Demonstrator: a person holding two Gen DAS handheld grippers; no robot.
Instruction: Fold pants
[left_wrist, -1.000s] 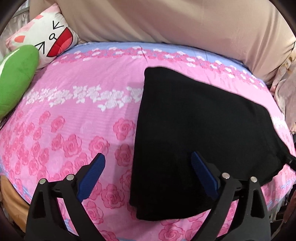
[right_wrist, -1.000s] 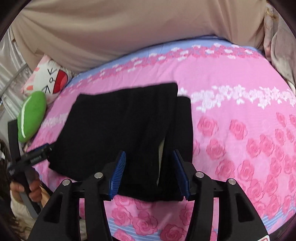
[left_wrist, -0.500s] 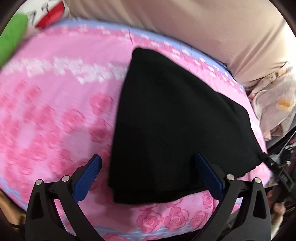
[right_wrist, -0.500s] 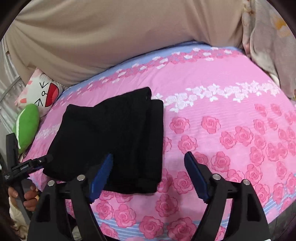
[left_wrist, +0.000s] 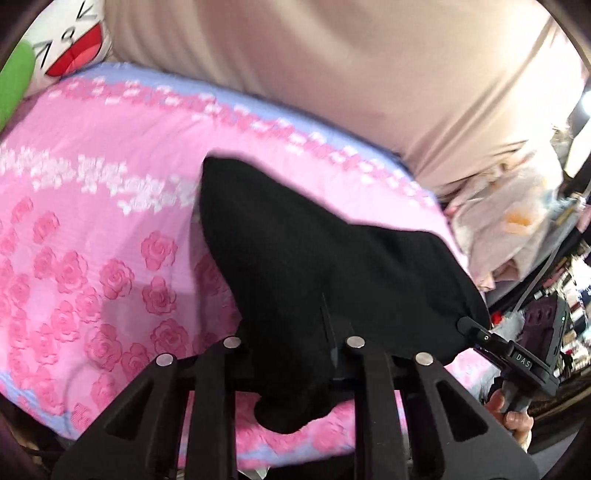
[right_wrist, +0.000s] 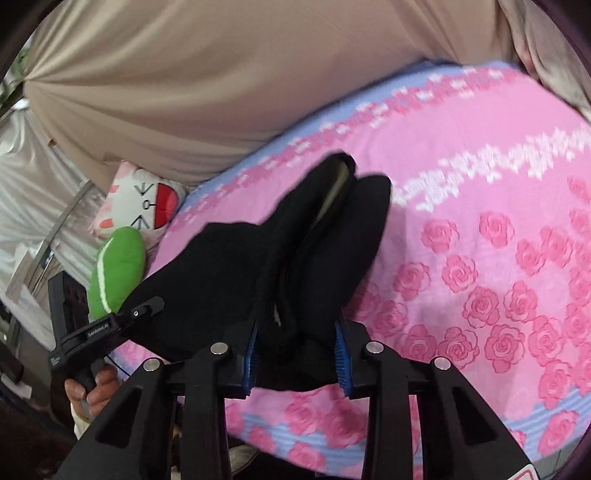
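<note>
The black pants (left_wrist: 332, 266) lie folded on the pink rose-print bed (left_wrist: 92, 229), their near edge lifted. My left gripper (left_wrist: 295, 354) is shut on that edge; cloth hides its pads. My right gripper (right_wrist: 297, 354) is shut on the other near corner of the pants (right_wrist: 258, 266), blue fingertips (right_wrist: 340, 360) pinching bunched fabric. Each gripper shows in the other's view, clamped on the pants: the right one (left_wrist: 480, 338) at the right, the left one (right_wrist: 144, 310) at the left.
A beige cloth-covered backrest (left_wrist: 332, 74) rises behind the bed. A cat-face cushion (right_wrist: 144, 206) and a green plush (right_wrist: 118, 269) sit at the bed's left end. Pale laundry (left_wrist: 517, 221) is piled off the right end. The bed's front edge is just below the grippers.
Both grippers went from open above the pants to shut on their near edge. The near edge has risen off the bed and the fabric has bunched.
</note>
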